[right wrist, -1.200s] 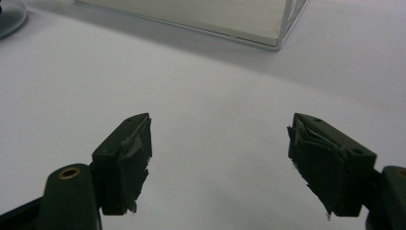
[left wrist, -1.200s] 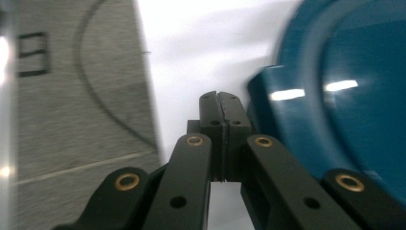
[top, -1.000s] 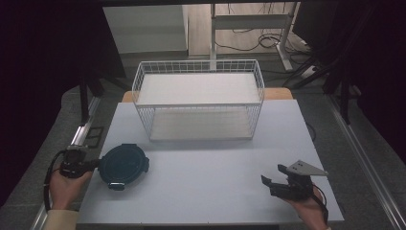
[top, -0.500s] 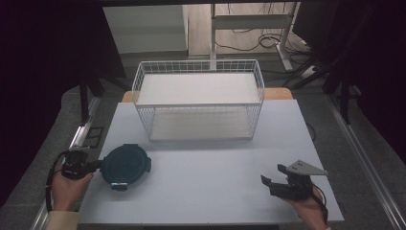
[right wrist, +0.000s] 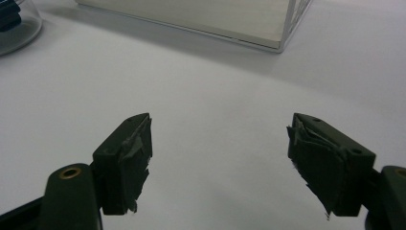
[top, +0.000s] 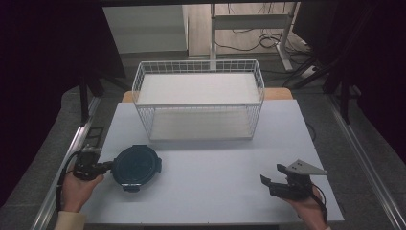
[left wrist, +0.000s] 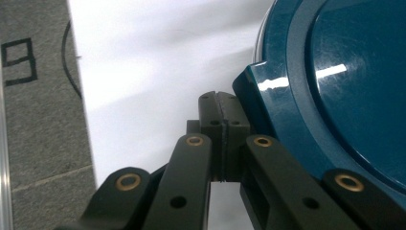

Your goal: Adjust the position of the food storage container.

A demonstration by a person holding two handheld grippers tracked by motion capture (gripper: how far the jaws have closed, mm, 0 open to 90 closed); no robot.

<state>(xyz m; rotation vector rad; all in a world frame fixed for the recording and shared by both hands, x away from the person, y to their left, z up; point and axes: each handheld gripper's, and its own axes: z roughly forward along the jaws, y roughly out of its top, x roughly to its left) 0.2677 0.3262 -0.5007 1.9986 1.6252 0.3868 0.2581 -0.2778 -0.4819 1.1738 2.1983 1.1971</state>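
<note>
A round container with a dark teal lid (top: 136, 166) sits at the front left of the white table (top: 215, 163). My left gripper (top: 107, 166) lies just left of it, held by a hand. In the left gripper view the jaws (left wrist: 220, 103) are pressed together with nothing between them, beside a square tab on the lid's rim (left wrist: 335, 96). My right gripper (top: 273, 175) rests at the front right with its jaws spread wide (right wrist: 220, 153) over bare table. The container's clear side (right wrist: 14, 24) shows at the far top left of the right gripper view.
A white wire basket (top: 198, 62) with a white floor stands at the back middle of the table; its near corner (right wrist: 282, 45) shows ahead of the right gripper. Grey floor and a metal rail (top: 67, 163) run along the table's left edge.
The left gripper and the teal-lidded container have shifted slightly to the right. The right gripper has stayed in place.
</note>
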